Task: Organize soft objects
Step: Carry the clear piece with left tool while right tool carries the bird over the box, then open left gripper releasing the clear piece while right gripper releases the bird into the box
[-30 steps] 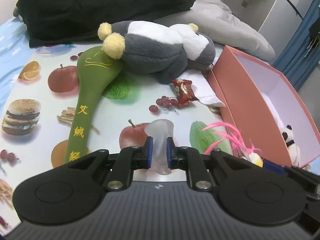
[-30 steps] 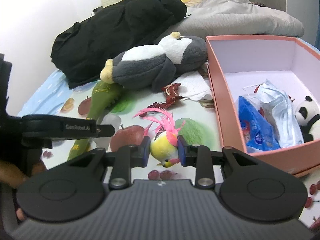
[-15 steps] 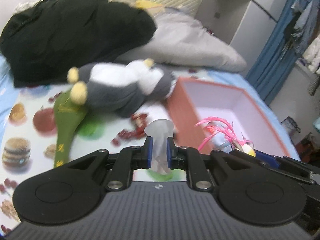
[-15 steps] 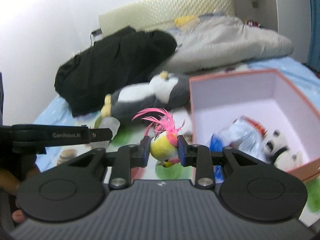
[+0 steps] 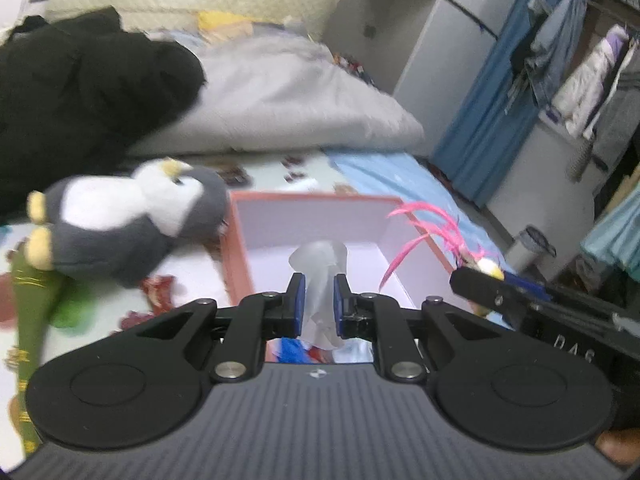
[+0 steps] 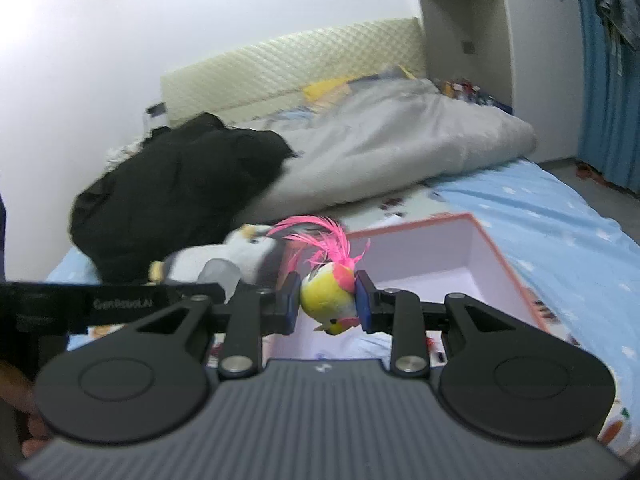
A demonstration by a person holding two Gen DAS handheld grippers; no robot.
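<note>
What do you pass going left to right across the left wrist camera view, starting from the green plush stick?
Green plush stick → penguin plush → translucent soft piece in the left gripper → pink-feathered bird toy → blue curtain.

Translucent whitish soft piece (image 5: 319, 280), upright, centre of left wrist view, pinched at its middle. Yellow bird toy (image 6: 328, 300) with pink feather crest, centre of right wrist view. Pink open box (image 6: 500, 256) behind, right of centre. Grey-white plush penguin (image 5: 120, 220) lying mid-left.
</note>
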